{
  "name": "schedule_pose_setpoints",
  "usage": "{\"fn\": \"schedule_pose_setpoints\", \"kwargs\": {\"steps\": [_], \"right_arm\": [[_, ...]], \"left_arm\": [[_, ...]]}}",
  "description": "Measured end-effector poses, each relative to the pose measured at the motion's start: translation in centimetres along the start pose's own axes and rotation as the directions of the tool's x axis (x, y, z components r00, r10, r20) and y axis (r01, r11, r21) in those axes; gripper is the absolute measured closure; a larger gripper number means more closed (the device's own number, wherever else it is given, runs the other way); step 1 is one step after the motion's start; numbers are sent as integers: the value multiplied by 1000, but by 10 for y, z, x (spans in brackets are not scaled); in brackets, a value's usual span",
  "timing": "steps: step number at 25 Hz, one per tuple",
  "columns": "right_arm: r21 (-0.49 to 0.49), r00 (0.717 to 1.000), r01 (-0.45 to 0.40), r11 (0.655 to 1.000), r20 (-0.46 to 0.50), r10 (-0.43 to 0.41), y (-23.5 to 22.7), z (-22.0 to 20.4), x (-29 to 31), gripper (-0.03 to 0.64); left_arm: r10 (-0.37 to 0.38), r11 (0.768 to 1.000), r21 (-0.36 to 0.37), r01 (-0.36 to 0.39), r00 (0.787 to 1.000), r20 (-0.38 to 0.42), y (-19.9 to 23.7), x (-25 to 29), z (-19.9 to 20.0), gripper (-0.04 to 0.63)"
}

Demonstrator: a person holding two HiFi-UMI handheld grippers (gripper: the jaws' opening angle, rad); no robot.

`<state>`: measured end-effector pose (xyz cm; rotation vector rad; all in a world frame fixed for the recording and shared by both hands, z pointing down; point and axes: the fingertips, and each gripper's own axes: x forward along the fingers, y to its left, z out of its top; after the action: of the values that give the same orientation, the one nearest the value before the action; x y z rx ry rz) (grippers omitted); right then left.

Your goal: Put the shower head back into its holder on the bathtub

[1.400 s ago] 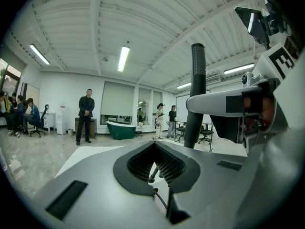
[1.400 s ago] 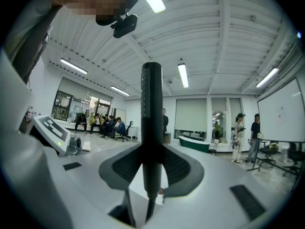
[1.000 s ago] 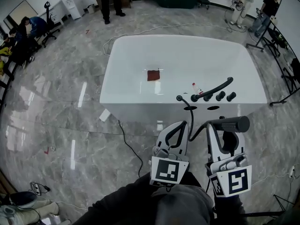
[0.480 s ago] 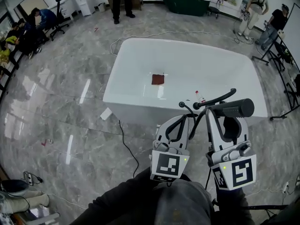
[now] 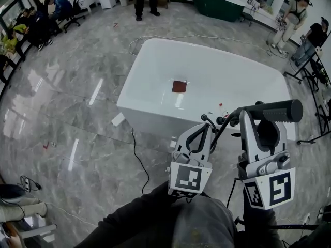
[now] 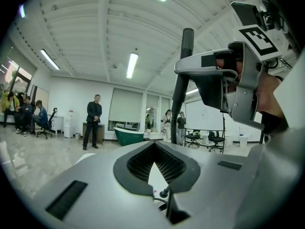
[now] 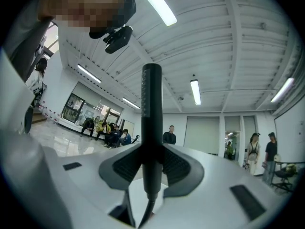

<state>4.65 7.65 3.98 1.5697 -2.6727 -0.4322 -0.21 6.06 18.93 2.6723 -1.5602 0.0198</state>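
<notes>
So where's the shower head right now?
The shower head is at the head view's right, clamped crosswise in the jaws of the right gripper, by the bathtub's near edge.

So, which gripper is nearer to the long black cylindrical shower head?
Right. The right gripper is clamped on the long black cylindrical shower head; the left gripper, shut and empty, is apart from it, on its left.

Glossy bathtub, matt shower head

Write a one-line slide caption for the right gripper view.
Right gripper shut on the black shower head, hose trailing below.
</notes>
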Motion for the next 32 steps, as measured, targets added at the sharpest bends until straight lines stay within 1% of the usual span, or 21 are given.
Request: {"fn": "schedule_pose_setpoints", "kwargs": {"steps": [6, 10, 13, 18, 23, 28, 30, 32], "right_arm": [[1, 1000, -18, 1000, 14, 18, -6, -2, 10, 477], [-12, 999, -35, 999, 40, 35, -20, 14, 29, 477], [-34, 995, -64, 997, 79, 67, -24, 32, 45, 477], [-70, 980, -98, 993, 165, 109, -33, 71, 61, 477], [-89, 966, -132, 987, 211, 148, -41, 93, 75, 477], [-108, 941, -157, 982, 287, 182, -51, 133, 91, 477], [-112, 934, -158, 981, 305, 185, -57, 140, 95, 477], [-105, 935, -160, 982, 304, 184, -62, 137, 100, 477]], "left_arm": [[11, 1000, -5, -11, 1000, 0, 4, 9, -9, 592], [26, 999, -25, -26, 1000, 2, 9, 26, -3, 592], [56, 998, -31, -55, 998, 22, 17, 34, 4, 592], [114, 993, -36, -112, 991, 64, 30, 40, 22, 592], [156, 987, -41, -153, 985, 77, 37, 43, 27, 592], [197, 980, -42, -195, 977, 82, 42, 41, 30, 592], [208, 978, -41, -205, 975, 77, 43, 41, 29, 592], [217, 976, -40, -215, 974, 67, 45, 41, 28, 592]]}}
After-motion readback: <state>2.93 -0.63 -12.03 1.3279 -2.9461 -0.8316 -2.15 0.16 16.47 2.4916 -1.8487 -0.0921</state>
